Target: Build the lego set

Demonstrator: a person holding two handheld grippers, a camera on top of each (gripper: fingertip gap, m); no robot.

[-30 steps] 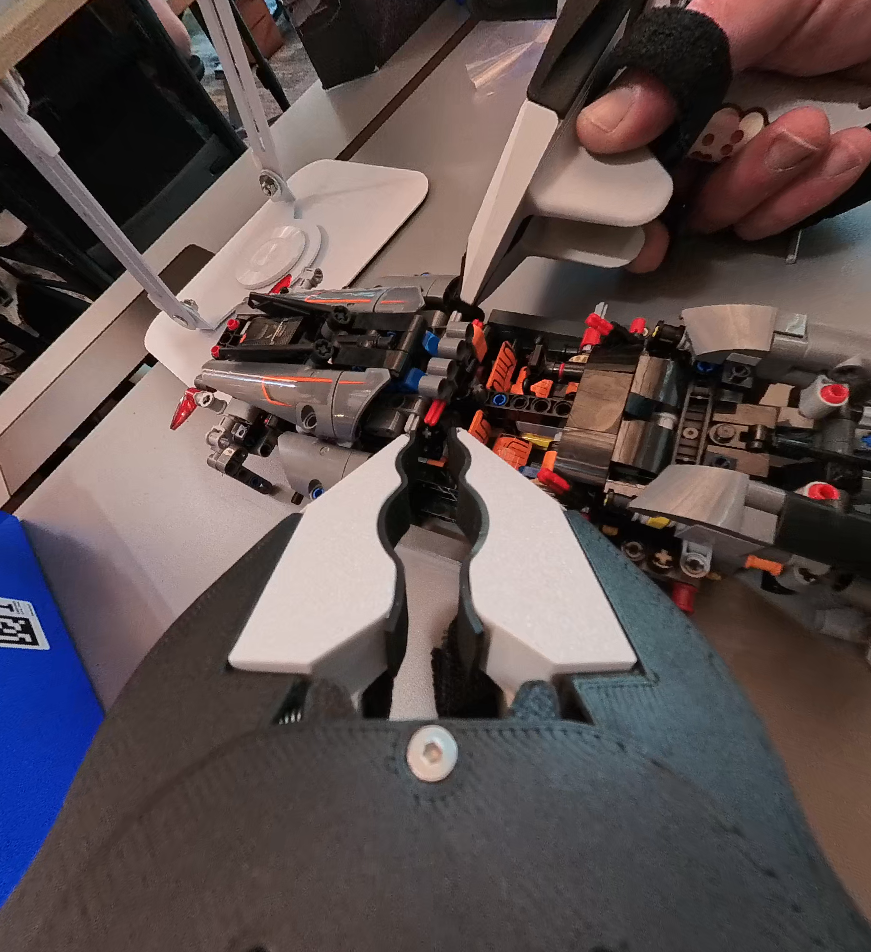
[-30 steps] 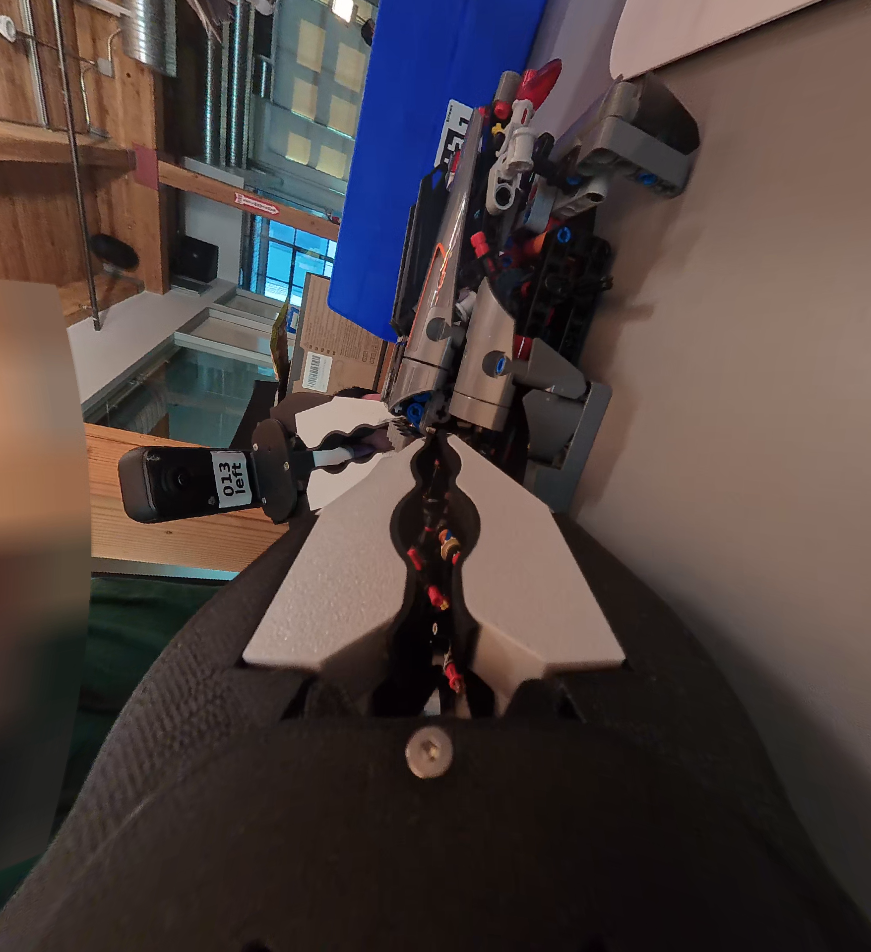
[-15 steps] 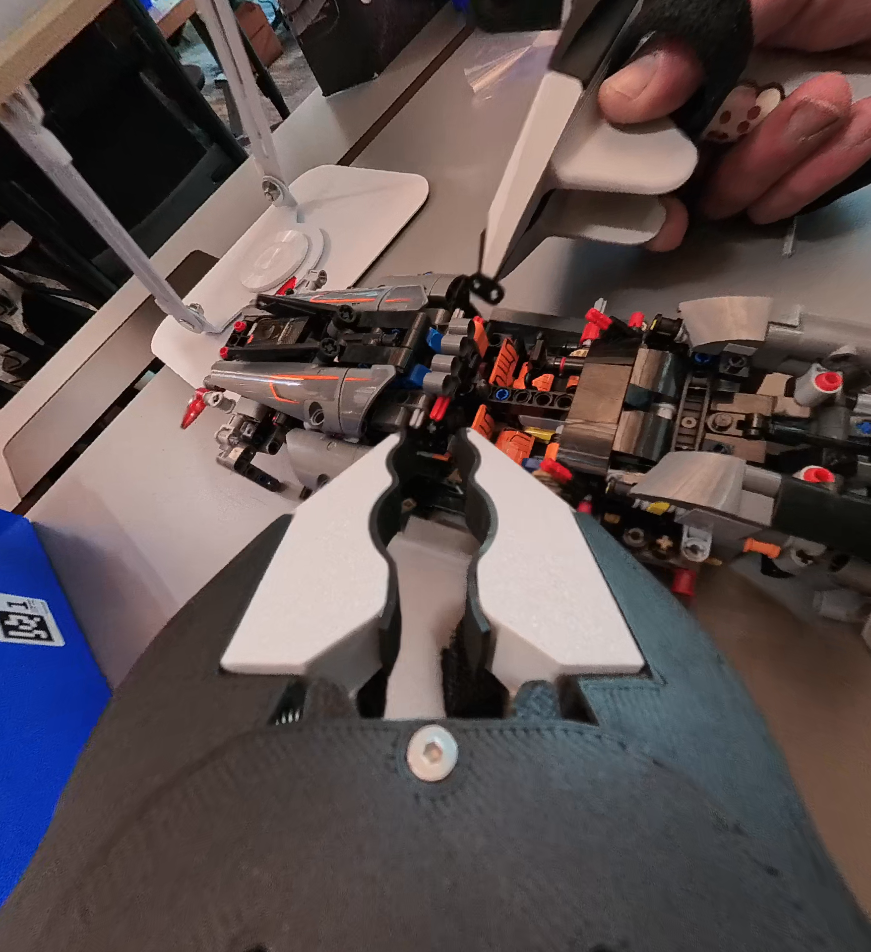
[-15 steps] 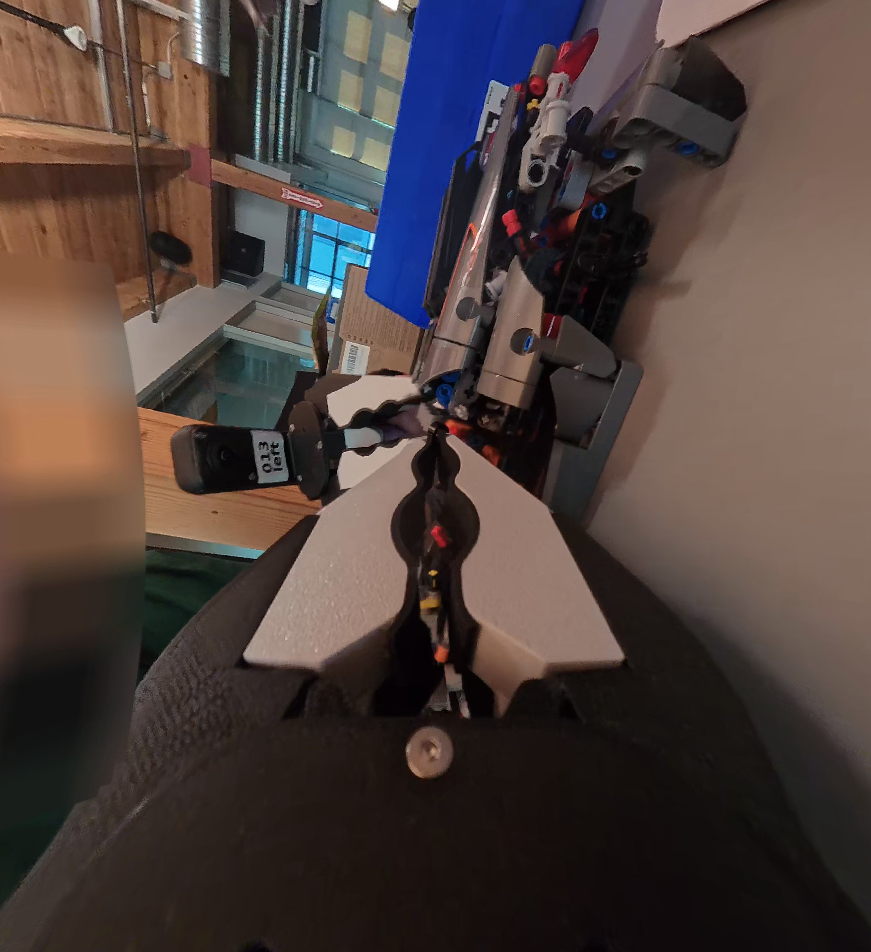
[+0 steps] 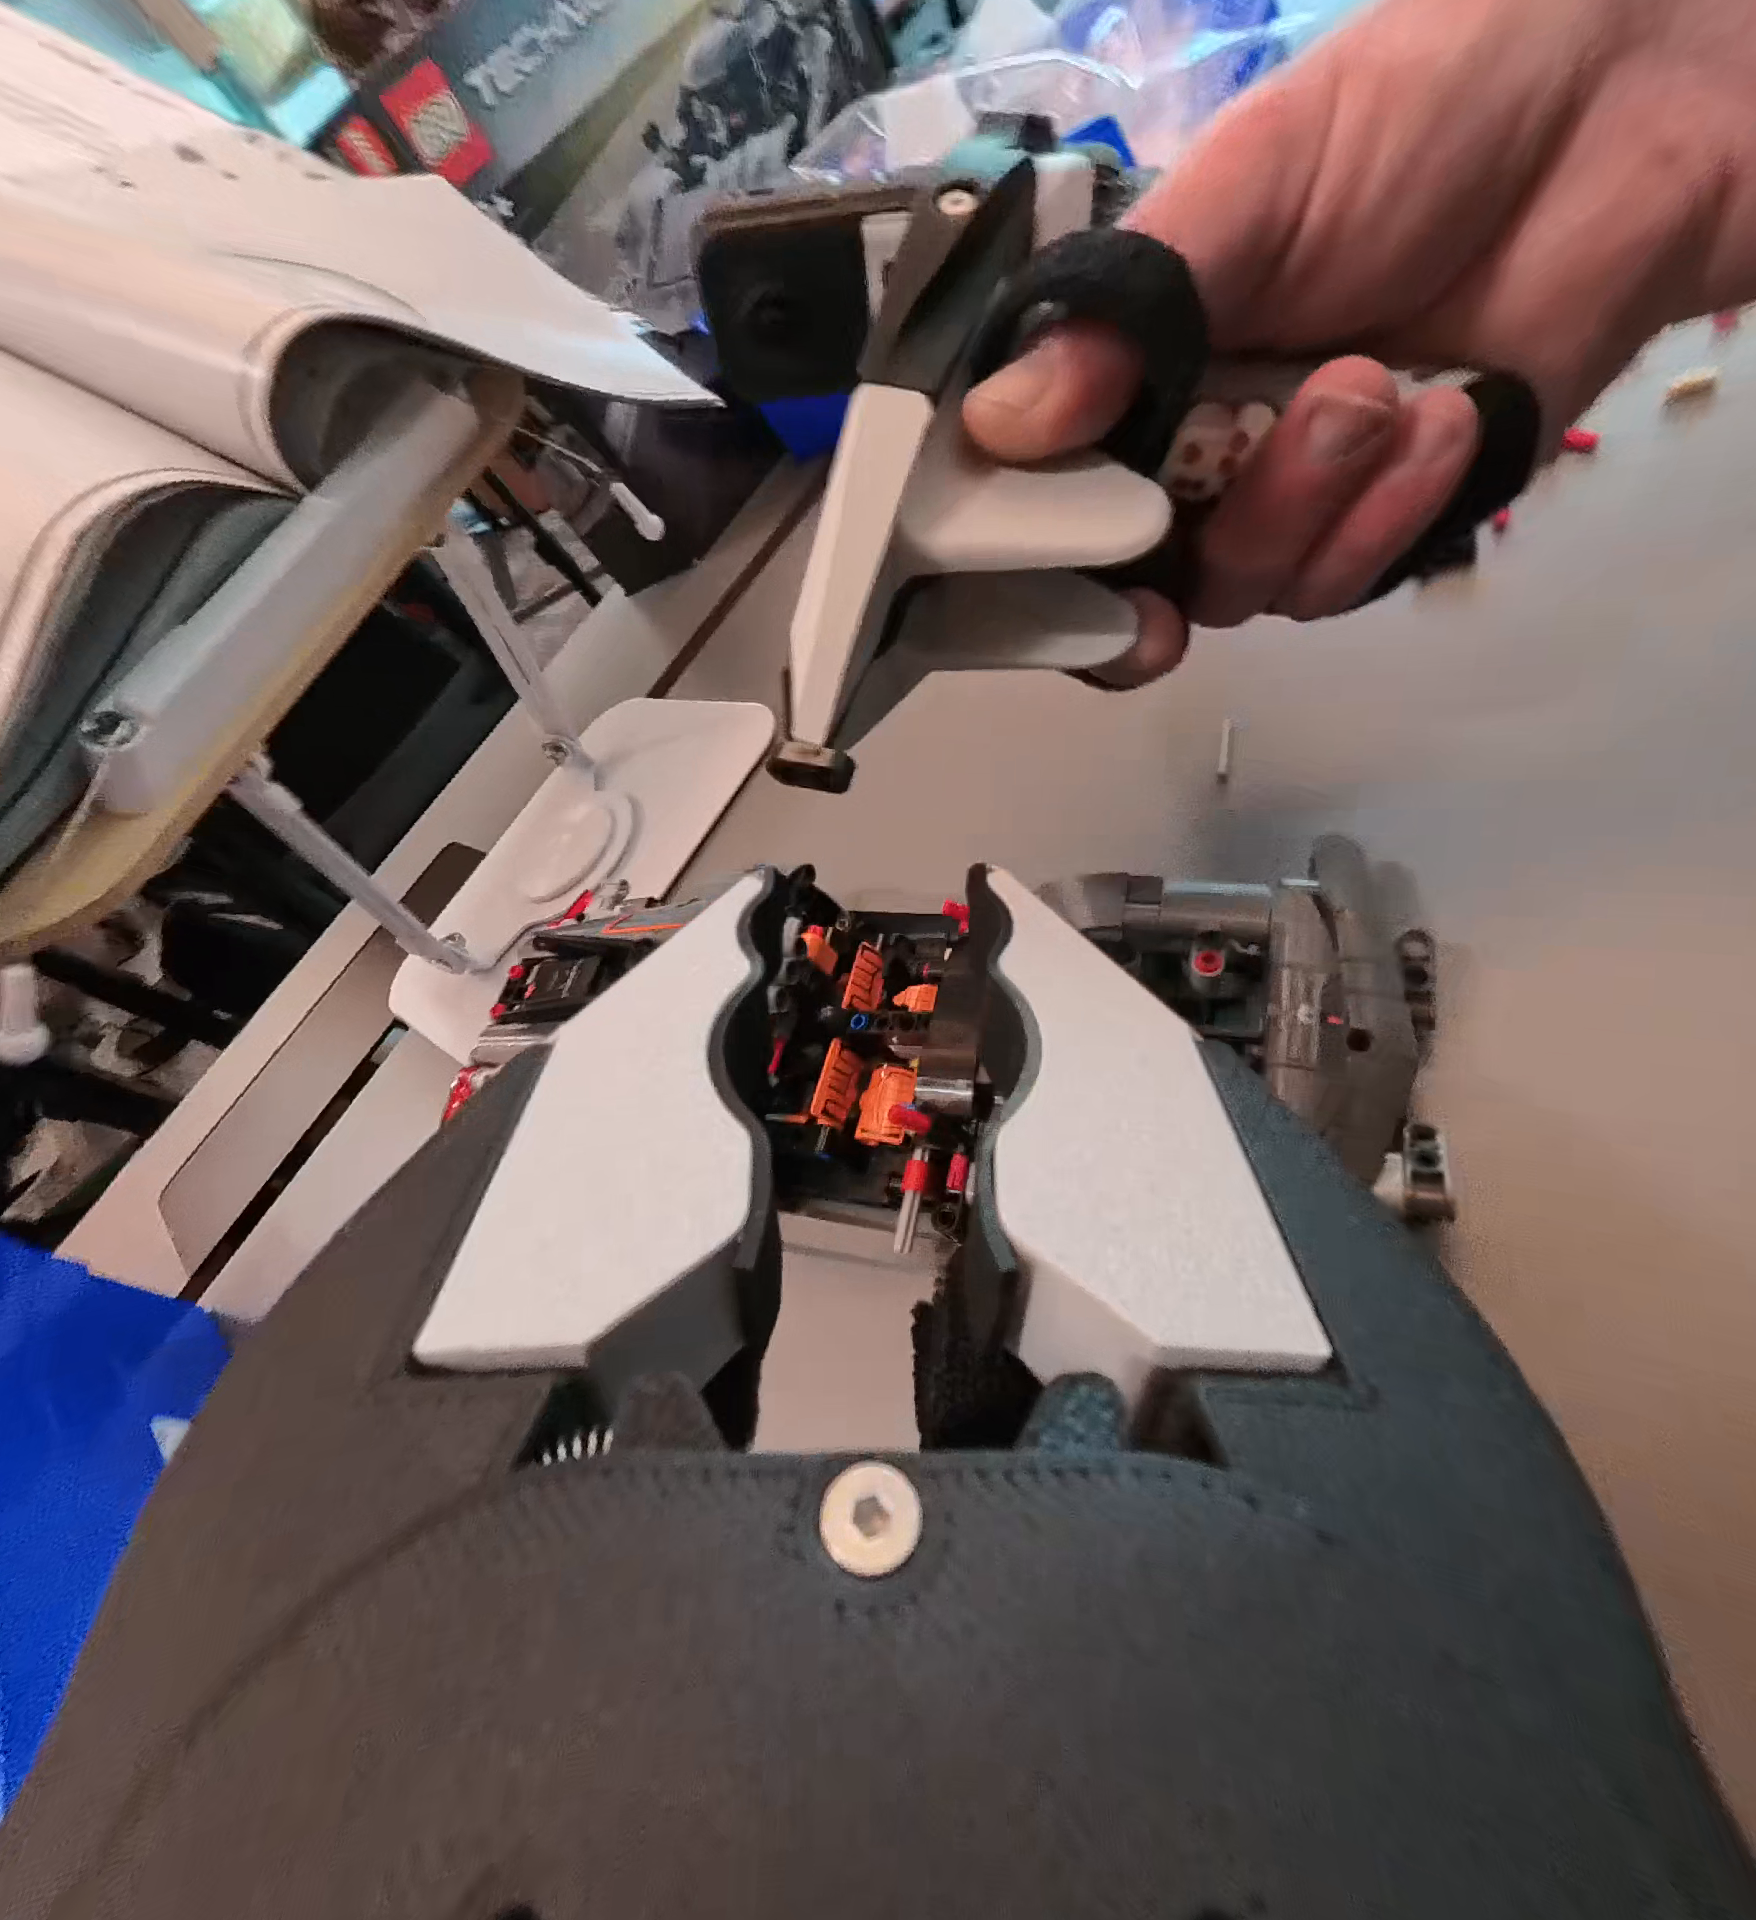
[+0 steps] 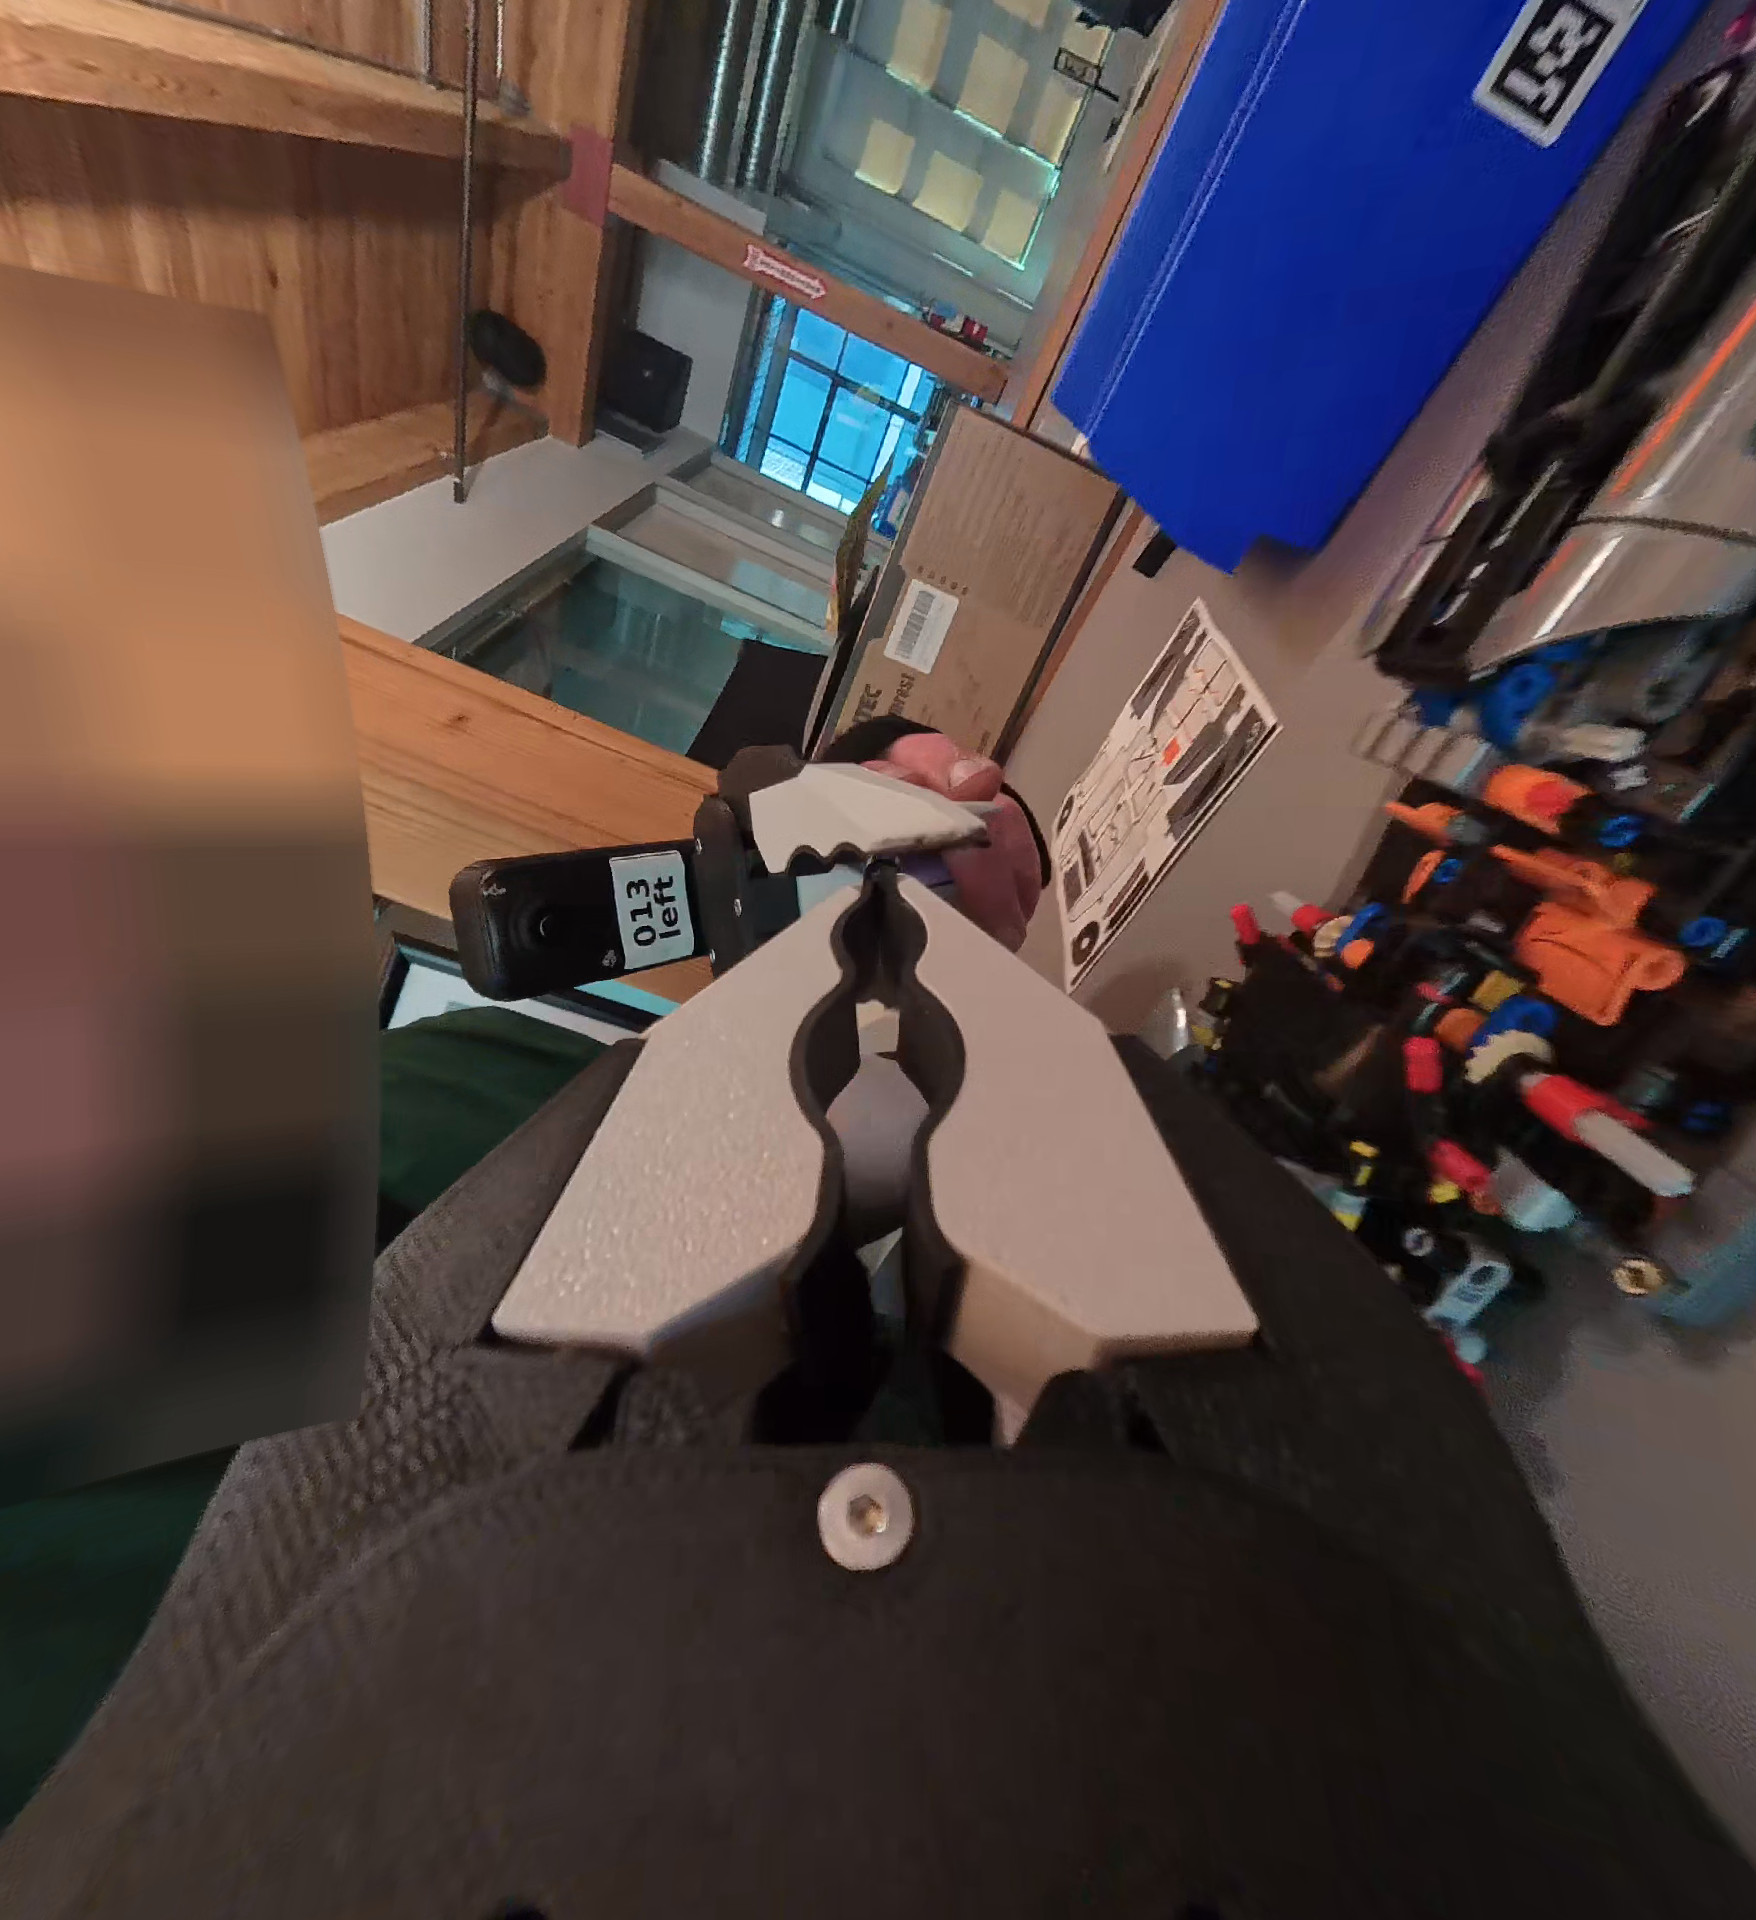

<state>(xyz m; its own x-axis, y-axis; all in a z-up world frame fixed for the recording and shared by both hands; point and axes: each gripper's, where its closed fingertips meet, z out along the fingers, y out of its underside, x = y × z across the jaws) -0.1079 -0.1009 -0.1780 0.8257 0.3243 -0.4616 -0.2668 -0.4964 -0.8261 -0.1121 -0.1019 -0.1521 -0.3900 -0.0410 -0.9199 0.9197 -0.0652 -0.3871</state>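
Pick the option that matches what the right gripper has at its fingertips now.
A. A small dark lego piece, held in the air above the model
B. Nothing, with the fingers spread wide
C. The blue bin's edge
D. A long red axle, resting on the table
A: in the left wrist view the right gripper is shut on a small dark lego piece, raised clear above the lego model.

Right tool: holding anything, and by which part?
Yes. The right tool is shut on a small black piece, pinched at its fingertips by the top edge, well above the lego model. The left tool is open and holds nothing.
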